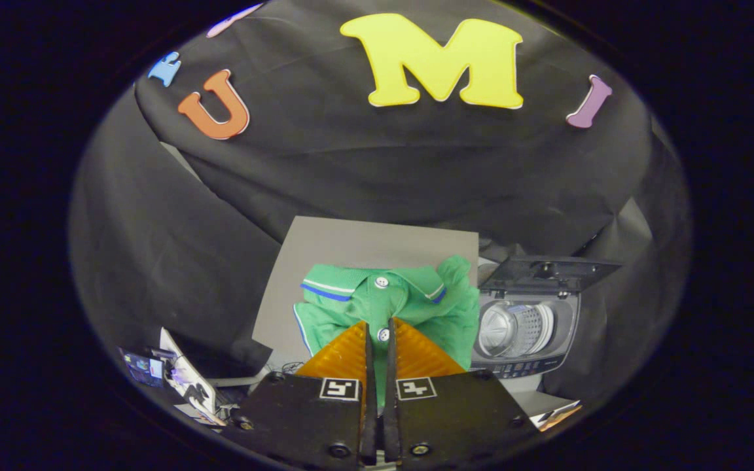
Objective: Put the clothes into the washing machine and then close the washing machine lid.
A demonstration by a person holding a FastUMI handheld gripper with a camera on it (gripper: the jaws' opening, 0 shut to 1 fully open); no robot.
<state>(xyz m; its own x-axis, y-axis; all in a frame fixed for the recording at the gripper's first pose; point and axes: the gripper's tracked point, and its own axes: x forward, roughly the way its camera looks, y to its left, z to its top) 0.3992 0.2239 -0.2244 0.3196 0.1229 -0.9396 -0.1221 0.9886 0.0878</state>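
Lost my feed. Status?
Gripper shut on green shirt, lifted. Washing machine beside it, lid open. Nothing blocking.

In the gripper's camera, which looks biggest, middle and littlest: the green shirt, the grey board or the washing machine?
1. grey board, partly hidden behind the shirt
2. green shirt, pinched between the nearly closed gripper fingers, so it is closest and may look bigger than it is
3. washing machine, lid up, nearly matching the shirt

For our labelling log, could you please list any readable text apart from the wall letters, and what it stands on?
No text is legible.
Washing machine control panel: markings too small.
Claw, shut on the green polo shirt: patterned squares, no words.
Papers beside the claw: too blurred.
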